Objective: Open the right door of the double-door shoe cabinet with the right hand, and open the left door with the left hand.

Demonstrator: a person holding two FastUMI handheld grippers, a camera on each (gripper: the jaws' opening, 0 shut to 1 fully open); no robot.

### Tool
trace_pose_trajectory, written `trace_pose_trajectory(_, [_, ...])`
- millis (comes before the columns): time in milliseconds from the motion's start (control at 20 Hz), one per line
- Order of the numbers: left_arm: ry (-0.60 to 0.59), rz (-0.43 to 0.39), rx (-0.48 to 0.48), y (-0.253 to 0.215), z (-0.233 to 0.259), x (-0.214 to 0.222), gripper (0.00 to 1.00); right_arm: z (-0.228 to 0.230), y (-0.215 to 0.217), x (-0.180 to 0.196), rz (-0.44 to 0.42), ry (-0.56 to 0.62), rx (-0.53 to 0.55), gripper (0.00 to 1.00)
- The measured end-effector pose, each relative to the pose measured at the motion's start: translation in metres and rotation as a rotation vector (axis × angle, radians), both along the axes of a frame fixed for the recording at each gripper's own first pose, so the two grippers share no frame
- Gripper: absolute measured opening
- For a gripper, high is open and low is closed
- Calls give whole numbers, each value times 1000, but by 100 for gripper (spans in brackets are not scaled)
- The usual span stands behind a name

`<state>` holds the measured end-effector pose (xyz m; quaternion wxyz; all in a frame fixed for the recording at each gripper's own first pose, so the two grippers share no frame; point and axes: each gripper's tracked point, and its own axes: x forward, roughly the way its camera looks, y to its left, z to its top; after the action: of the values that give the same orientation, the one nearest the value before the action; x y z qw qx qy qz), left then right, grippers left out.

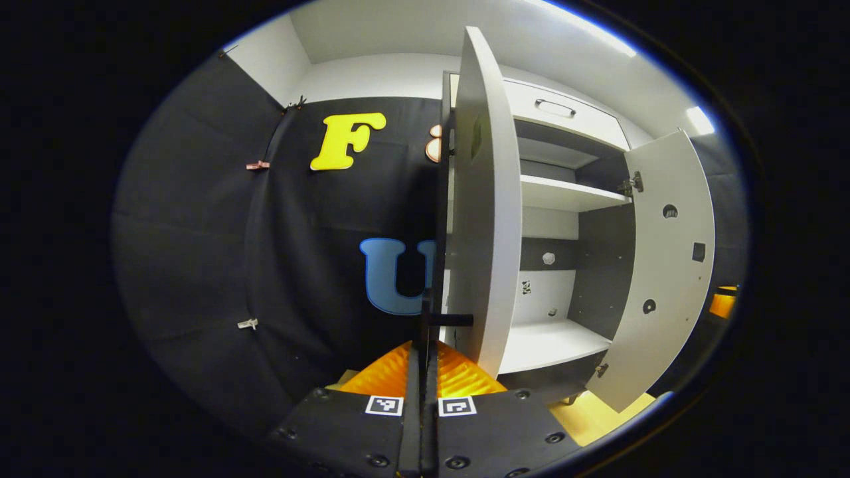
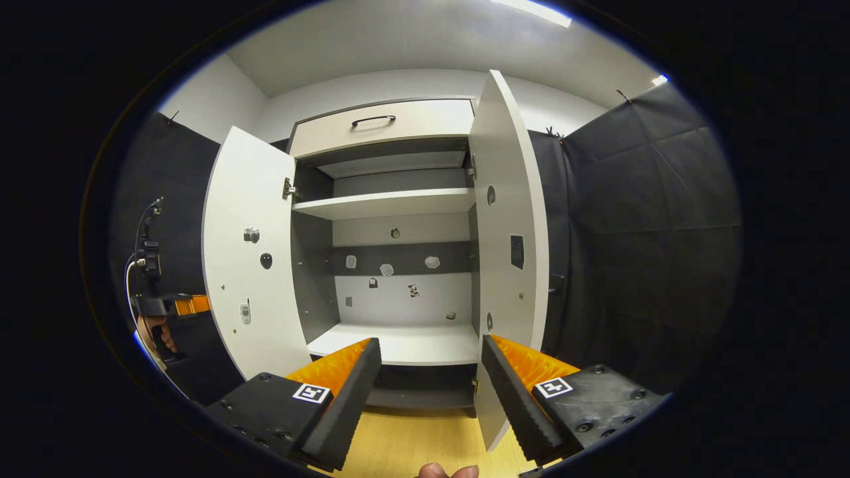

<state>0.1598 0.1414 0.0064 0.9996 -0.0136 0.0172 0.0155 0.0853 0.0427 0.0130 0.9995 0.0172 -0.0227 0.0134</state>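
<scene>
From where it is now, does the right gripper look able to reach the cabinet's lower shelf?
Probably yes: the right gripper has its tongs open and faces the lower shelf between both open doors, with nothing visible between.

doors (image 2: 249, 265): were white
shelves (image 2: 385, 202): were white, over dark grey side walls
back panel (image 2: 398, 259): was white with a dark grey band
drawer (image 2: 382, 126): was pale, with a black handle
floor (image 2: 412, 441): was yellow wood grain
right gripper (image 2: 431, 392): was black, with orange ribbed backing and black-and-white square markers
left gripper (image 1: 424, 372): was the same colours
</scene>
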Motion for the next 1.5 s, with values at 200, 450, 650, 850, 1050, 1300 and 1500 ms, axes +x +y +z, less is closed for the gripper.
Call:
trace_pose_trajectory(200, [4, 9, -3, -1, 0, 1, 0, -2, 2, -2, 1, 1, -6, 96])
trace_pose_trajectory(450, [13, 30, -13, 0, -1, -8, 5, 0, -4, -3, -3, 3, 1, 96])
trace_pose_trajectory(650, [17, 32, -3, -8, 2, -23, 6, -2, -8, -5, -3, 5, -1, 96])
trace_pose_trajectory(850, [-2, 53, 32, -14, 11, -47, 32, -4, -11, -9, -1, 11, 11, 96])
trace_pose_trajectory(1050, [-37, 41, 31, -30, 23, -73, 81, -4, -11, -12, 6, 10, 17, 96])
trace_pose_trajectory(1300, [-54, 44, 50, -50, 30, -91, 99, 0, -9, -16, 15, 0, 18, 96])
trace_pose_trajectory(1500, [-39, 20, 24, -72, 22, -99, 97, 7, -16, -18, -16, -13, 24, 96])
